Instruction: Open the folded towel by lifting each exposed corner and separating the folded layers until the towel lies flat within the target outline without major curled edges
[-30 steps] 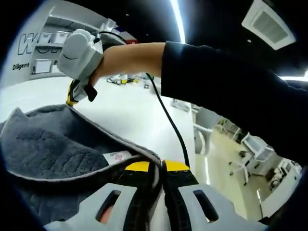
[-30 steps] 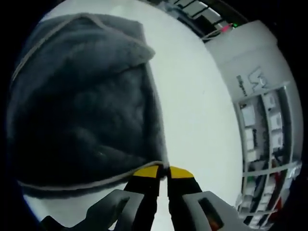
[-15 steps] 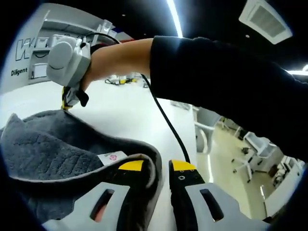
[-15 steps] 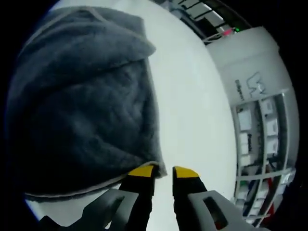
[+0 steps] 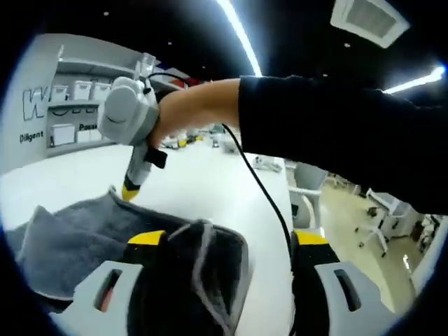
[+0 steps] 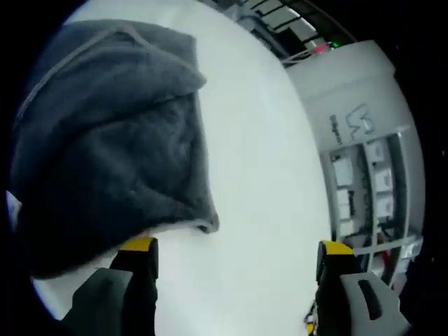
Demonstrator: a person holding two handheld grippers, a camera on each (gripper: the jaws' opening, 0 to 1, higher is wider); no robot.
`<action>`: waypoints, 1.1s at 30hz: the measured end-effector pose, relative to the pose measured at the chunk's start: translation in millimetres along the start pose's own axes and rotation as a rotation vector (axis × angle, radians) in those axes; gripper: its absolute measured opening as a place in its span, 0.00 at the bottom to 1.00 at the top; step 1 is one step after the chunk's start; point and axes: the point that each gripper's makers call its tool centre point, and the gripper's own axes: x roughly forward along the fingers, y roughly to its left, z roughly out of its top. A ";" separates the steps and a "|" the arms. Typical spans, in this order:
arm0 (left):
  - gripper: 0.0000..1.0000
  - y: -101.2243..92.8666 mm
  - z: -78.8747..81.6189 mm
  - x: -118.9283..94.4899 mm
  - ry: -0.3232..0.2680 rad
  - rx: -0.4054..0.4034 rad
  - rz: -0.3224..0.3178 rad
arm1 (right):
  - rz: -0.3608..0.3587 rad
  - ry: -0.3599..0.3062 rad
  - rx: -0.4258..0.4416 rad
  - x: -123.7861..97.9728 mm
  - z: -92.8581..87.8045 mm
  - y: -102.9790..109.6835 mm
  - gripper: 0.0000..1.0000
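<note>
Both tools have released the grey towel within the last second. The left tool (image 5: 227,241), earlier clenched on the labelled hem, now stands with jaws spread wide, the towel (image 5: 105,231) slumped on the bench (image 5: 203,175) between and behind them. The right tool (image 6: 238,246), likewise shut on a corner before, now gapes, and that corner (image 6: 207,225) lies free on the white surface. The towel appears rumpled and partly doubled, so flattening is probably unfinished; no target outline can be made out. In the left gripper view the right tool (image 5: 131,187) points down near the far hem. Beyond: shelving (image 6: 364,189), ceiling strip lights (image 5: 238,31), chairs (image 5: 304,199).
</note>
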 end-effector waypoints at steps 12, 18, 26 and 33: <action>1.00 69.1 51.4 -55.4 -0.075 0.100 0.094 | -0.240 -0.193 0.471 -88.5 29.9 -57.1 1.00; 1.00 112.7 76.0 -85.6 -0.107 0.146 0.139 | -0.343 -0.352 0.644 -141.8 32.3 -67.4 1.00; 1.00 156.4 92.4 -134.6 -0.131 0.163 0.243 | -0.463 -0.487 0.705 -200.9 34.1 -49.4 1.00; 1.00 173.1 91.8 -181.5 -0.084 0.221 0.320 | -0.481 -0.573 0.756 -240.9 45.9 -18.9 1.00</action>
